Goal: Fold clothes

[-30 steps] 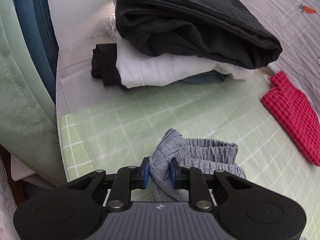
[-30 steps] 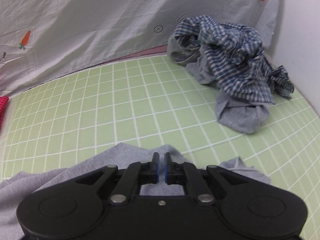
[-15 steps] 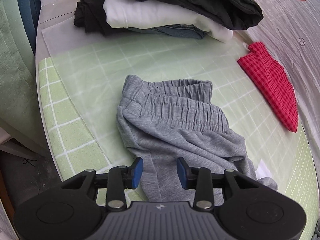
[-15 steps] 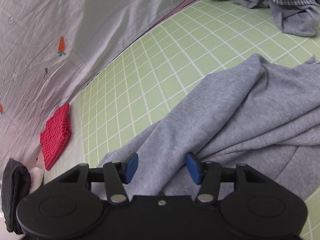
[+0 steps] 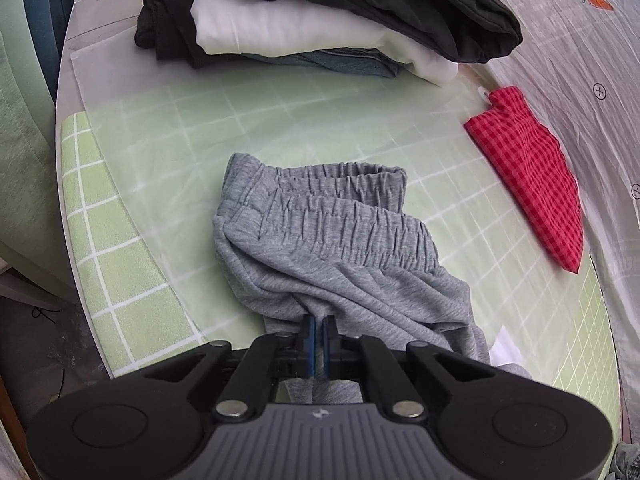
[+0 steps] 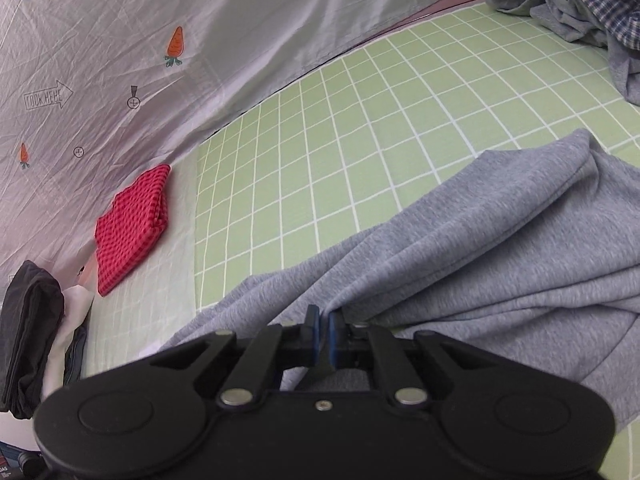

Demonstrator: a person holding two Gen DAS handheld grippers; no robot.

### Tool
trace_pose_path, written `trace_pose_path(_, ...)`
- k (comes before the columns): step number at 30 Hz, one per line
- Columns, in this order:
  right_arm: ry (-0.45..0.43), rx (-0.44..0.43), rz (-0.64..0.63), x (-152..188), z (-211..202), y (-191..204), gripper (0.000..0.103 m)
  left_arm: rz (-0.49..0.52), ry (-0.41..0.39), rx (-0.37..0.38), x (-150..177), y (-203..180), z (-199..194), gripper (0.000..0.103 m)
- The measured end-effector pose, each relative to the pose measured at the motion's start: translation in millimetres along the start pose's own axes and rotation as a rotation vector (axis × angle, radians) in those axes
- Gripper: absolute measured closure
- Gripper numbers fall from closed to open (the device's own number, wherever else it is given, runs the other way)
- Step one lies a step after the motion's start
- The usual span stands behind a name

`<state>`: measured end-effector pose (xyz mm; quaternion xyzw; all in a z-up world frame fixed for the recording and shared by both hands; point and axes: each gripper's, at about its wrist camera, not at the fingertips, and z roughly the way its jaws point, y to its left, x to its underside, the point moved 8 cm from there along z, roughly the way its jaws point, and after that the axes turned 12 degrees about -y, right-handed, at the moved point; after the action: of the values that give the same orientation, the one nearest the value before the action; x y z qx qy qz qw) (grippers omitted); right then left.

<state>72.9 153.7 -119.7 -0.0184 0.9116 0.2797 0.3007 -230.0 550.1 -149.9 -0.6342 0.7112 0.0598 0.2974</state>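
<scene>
The grey sweatpants [image 5: 344,248] lie crumpled on a green sheet with a white grid [image 6: 360,128], which covers what looks like a bed. Their gathered elastic waistband [image 5: 340,208] sits in the middle of the left wrist view, folded over on itself, with the rest of the cloth running back toward the camera.

The left tongs [image 5: 319,326] are pinched tight on a fold of the grey cloth just below the waistband; the blue pads [image 5: 310,338] stand almost together with a thin ridge of fabric between them.

The right tongs [image 6: 323,326] are likewise closed on the sweatpants, gripping a bunched edge of the leg, and the cloth spreads away to the right in long soft folds [image 6: 500,248].

At the far end of the sheet, in the left wrist view, stands a pile of folded clothes [image 5: 320,20]: a dark garment on top, a white one under it, a blue-grey one at the bottom, and a black piece beside them. A red checked cloth [image 5: 532,176], folded, lies near the pile by the edge of a pale cover printed with small carrots [image 6: 120,60]. In the far right corner of the right wrist view a heap of unfolded clothes [image 6: 580,4], blue plaid and grey, sits well apart from the sweatpants.
</scene>
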Motion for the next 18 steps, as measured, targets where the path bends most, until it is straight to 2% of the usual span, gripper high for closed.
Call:
trace_pose_path(5,-0.028,-0.020,0.017,-13.0,-0.6,3.5,0.101,0.090,-0.023,0.003,-17.0,-20.4,-16.1,0.099)
trace_pose_path(8,-0.052,-0.036,0.014,-21.6,-1.1,9.5,0.102,0.062,-0.050,0.034,-31.3,-27.7,-26.9,0.100)
trace_pose_path(9,-0.061,-0.040,0.016,-25.1,-0.7,11.2,0.102,0.047,-0.065,0.051,-36.4,-30.4,-30.6,0.103)
trace_pose_path(12,-0.074,-0.034,-0.006,-33.0,4.0,17.0,0.102,0.008,-0.124,0.120,-52.3,-41.7,-42.3,0.103)
trace_pose_path(15,-0.079,-0.028,0.007,-37.7,9.8,17.4,0.102,0.006,-0.147,0.198,-62.0,-61.2,-45.8,0.103)
trace_pose_path(18,-0.094,-0.020,0.023,-44.3,14.3,16.1,0.102,0.049,-0.151,0.175,-61.2,-70.7,-37.7,0.103)
